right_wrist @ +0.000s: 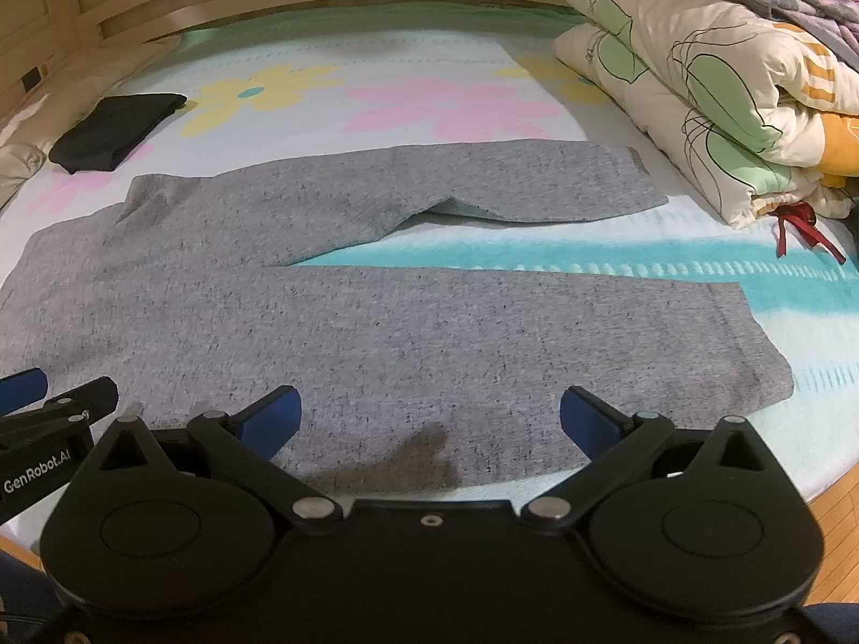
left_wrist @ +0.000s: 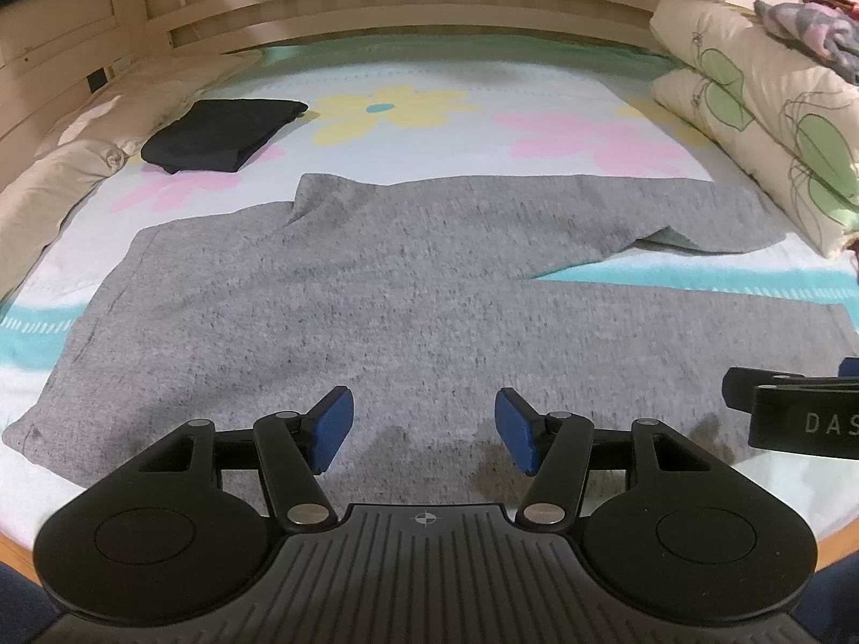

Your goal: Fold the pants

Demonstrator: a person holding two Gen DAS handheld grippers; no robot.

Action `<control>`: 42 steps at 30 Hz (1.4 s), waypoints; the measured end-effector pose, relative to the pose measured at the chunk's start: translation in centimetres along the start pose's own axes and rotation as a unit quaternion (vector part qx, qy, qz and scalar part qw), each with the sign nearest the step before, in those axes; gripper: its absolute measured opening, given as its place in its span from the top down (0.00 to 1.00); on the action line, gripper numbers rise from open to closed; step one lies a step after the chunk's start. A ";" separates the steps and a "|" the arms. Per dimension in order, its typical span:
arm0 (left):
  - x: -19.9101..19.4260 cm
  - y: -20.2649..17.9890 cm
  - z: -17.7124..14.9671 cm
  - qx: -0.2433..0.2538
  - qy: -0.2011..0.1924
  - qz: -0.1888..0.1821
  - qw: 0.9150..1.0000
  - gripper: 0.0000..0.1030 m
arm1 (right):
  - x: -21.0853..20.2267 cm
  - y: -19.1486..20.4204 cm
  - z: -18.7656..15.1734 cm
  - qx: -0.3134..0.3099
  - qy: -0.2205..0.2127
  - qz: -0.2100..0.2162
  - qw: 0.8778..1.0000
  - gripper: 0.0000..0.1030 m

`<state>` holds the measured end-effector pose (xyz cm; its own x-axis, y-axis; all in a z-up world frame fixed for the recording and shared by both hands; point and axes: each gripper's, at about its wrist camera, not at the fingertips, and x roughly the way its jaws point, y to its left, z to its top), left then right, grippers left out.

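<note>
The grey pants [right_wrist: 333, 290] lie spread flat on the bed [right_wrist: 698, 263], waist to the left, both legs running right and parted in a V. The left gripper [left_wrist: 424, 429] hovers over the near edge of the seat area, fingers [left_wrist: 333, 429] moderately apart with nothing between them. The right gripper [right_wrist: 429, 424] hovers above the near leg, fingers wide apart and empty. A folded black garment [left_wrist: 220, 134], possibly another pair of pants, rests at far left. A folded quilt [right_wrist: 698, 80] sits at right.
</note>
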<state>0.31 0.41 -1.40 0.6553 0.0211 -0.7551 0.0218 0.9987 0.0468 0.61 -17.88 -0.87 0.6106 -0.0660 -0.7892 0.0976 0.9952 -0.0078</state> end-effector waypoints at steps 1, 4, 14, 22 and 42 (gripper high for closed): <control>0.0 0.0 0.0 0.000 0.001 0.000 1.000 0.45 | 0.0 0.0 0.0 0.000 0.000 0.000 1.000 0.01; 0.0 -0.1 0.0 0.001 0.001 0.000 1.000 0.45 | 0.0 0.0 0.0 0.000 0.001 0.002 1.000 0.01; 0.1 -0.2 -0.1 0.001 0.003 0.002 1.000 0.45 | 0.1 0.1 0.0 0.000 0.002 0.001 1.000 0.01; 0.4 0.1 -0.1 -0.002 0.006 0.000 1.000 0.45 | 0.3 0.1 0.0 0.003 0.006 0.005 1.000 0.01; -1.2 -1.6 -0.4 0.043 -0.031 0.025 0.998 0.45 | -1.3 0.5 -0.6 -0.032 -0.117 -0.060 0.991 0.01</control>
<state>-0.82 -1.17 -0.88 0.7021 0.0648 -0.7092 0.0517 0.9886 0.1416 -0.60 -17.26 -0.26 0.7637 -0.1907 -0.6168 0.1342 0.9814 -0.1373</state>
